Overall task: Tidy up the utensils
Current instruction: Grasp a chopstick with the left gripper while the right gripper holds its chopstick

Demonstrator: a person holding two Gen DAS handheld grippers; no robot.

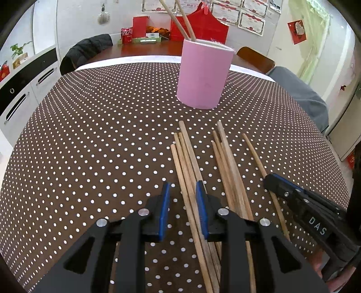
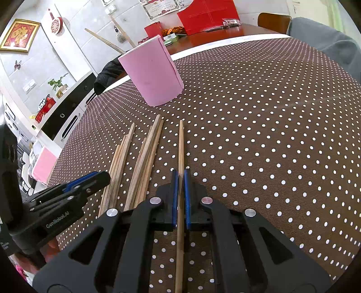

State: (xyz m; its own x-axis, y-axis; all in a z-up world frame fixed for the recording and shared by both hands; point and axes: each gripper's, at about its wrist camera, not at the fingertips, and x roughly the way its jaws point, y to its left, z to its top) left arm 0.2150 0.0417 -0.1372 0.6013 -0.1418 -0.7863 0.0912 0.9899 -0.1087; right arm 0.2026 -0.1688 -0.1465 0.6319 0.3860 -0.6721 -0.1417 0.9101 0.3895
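Chopsticks (image 1: pixel 191 162) are lying loose in two bunches on the table (image 1: pixel 90 135), which is wearing a brown cloth with white dots, while I am working over them with a hand-held gripper in each hand. My left hand-held gripper (image 1: pixel 182 193) is hovering low over the nearer bunch, its blue-padded jaws standing partly apart; a couple of sticks are running between them, close against the right pad, but I cannot tell whether the pads are pressing on them. My right hand-held gripper (image 2: pixel 180 178) is clamping a single chopstick (image 2: pixel 180 144) between its closed blue pads, the stick pointing forward across the cloth and lying apart from the bunches to its left. Beyond the sticks a pink cylindrical holder (image 1: pixel 203 76) is standing upright on the table, with two chopsticks (image 1: pixel 180 20) leaning out of its top. Behind the dotted cloth, red boxes (image 1: pixel 198 27) and a red soda can (image 1: pixel 126 35) are sitting at the far side of the wooden table.
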